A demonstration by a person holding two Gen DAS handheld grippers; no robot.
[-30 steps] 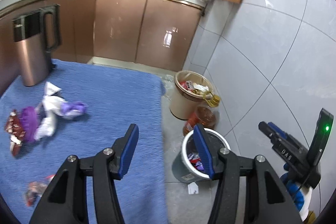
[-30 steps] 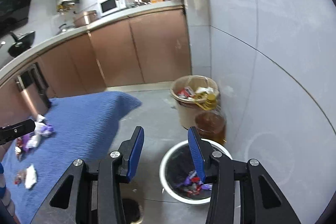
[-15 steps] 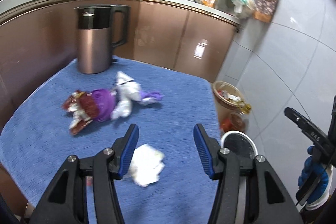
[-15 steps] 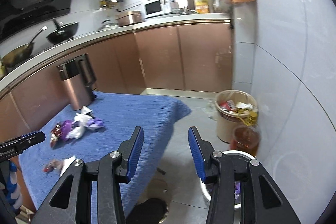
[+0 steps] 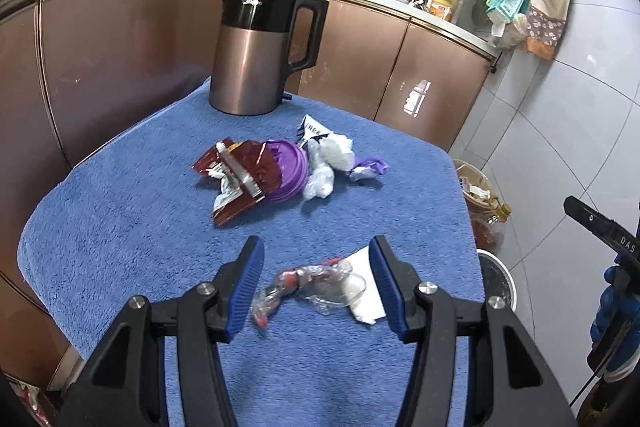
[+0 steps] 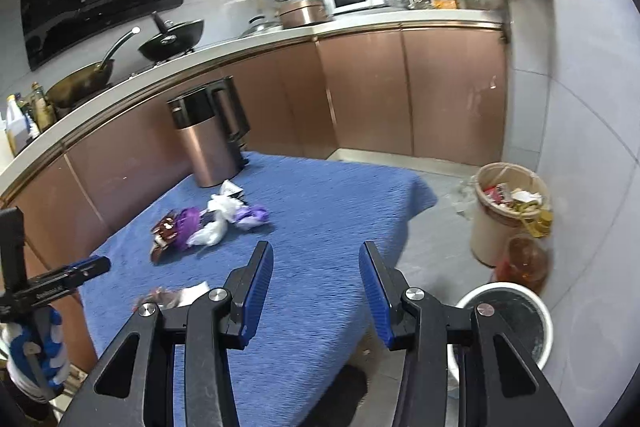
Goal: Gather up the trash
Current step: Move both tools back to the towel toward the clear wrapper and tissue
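Left tongs (image 5: 316,285) apart, astride crumpled clear-and-red plastic wrapper (image 5: 308,281) on blue-towelled table (image 5: 120,227), seemingly lined up to pinch; right tongs (image 6: 316,291) apart, empty; beyond, heaped red, purple, white wrappers (image 5: 280,171); white-rimmed bin (image 6: 516,319) rightward.

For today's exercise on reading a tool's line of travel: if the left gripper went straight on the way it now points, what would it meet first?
Most likely the crumpled clear wrapper on the blue towel, lying between the open jaws of the left gripper; depth is uncertain.
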